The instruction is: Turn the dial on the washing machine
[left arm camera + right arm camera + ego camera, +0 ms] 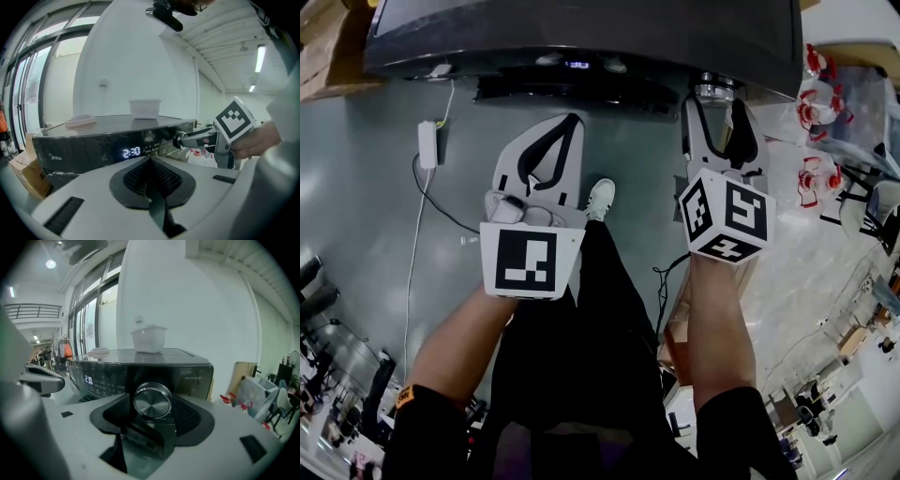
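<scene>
The dark washing machine (581,37) stands straight ahead, its lit display (131,152) reading 2:30. Its round metal dial (152,401) sits at the right end of the control panel; in the head view the dial (715,91) shows at the machine's front edge. My right gripper (719,103) reaches up to it, jaws wide, the dark pads hugging the dial's rim on both sides. In the left gripper view the right gripper (187,140) meets the dial (179,139) end-on. My left gripper (572,120) hangs shut and empty in front of the panel's middle, short of it.
A white plastic tub (149,339) and a flat pink thing (80,121) rest on the machine's top. A power strip with cable (427,143) lies on the floor at left, a cardboard box (28,176) beside the machine. Red-and-white bottles (814,103) stand at right. The person's white shoe (600,199) is below.
</scene>
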A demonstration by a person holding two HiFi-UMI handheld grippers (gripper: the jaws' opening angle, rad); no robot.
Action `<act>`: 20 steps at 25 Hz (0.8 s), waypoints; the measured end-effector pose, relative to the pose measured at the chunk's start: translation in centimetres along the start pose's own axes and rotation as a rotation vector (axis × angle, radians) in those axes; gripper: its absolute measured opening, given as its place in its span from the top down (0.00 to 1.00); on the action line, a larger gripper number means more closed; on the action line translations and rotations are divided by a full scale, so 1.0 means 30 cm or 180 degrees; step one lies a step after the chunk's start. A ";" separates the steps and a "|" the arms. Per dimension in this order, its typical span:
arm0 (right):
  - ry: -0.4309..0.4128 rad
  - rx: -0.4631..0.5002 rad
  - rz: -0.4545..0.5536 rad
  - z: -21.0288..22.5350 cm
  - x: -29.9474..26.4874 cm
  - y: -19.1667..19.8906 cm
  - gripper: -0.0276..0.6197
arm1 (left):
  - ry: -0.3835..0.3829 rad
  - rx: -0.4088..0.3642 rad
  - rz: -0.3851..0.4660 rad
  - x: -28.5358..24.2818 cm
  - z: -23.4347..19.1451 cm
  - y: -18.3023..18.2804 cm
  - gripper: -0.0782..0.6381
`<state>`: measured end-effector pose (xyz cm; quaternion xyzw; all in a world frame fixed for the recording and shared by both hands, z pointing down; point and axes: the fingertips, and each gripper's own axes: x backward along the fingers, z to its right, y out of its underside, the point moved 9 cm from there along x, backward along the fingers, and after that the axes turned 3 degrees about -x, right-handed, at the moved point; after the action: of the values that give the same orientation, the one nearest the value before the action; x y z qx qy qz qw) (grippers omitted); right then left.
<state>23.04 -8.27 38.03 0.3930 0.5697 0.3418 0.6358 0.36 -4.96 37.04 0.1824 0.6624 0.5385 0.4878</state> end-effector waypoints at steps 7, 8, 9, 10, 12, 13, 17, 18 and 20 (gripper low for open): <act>-0.0115 0.0330 0.0077 -0.095 0.103 -0.058 0.53 | -0.0041 -0.0018 0.0115 0.060 -0.028 -0.091 0.87; -0.0153 0.0362 0.0090 -0.114 0.124 -0.068 0.55 | -0.0051 -0.0013 0.0126 0.070 -0.032 -0.104 0.87; -0.0198 0.0388 0.0102 -0.132 0.147 -0.080 0.59 | -0.0062 -0.0007 0.0143 0.083 -0.035 -0.118 0.87; -0.0249 0.0405 0.0115 -0.150 0.174 -0.094 0.61 | -0.0070 -0.0006 0.0171 0.098 -0.037 -0.134 0.87; -0.0364 0.0409 0.0157 -0.183 0.229 -0.125 0.65 | -0.0061 -0.0021 0.0236 0.133 -0.038 -0.169 0.87; -0.0418 0.0406 0.0190 -0.199 0.257 -0.142 0.67 | -0.0049 -0.0027 0.0251 0.154 -0.038 -0.185 0.87; -0.0572 0.0459 0.0298 -0.251 0.358 -0.209 0.79 | -0.0050 0.0014 0.0245 0.245 -0.030 -0.244 0.87; -0.0603 0.0478 0.0301 -0.261 0.382 -0.222 0.82 | -0.0058 0.0037 0.0244 0.267 -0.026 -0.260 0.87; -0.0647 0.0489 0.0284 -0.278 0.427 -0.246 0.86 | -0.0080 0.0065 0.0263 0.310 -0.019 -0.293 0.87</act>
<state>16.15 0.58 25.27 0.4981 0.5088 0.2835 0.6424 -1.89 -1.25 24.99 0.2212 0.6536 0.5491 0.4716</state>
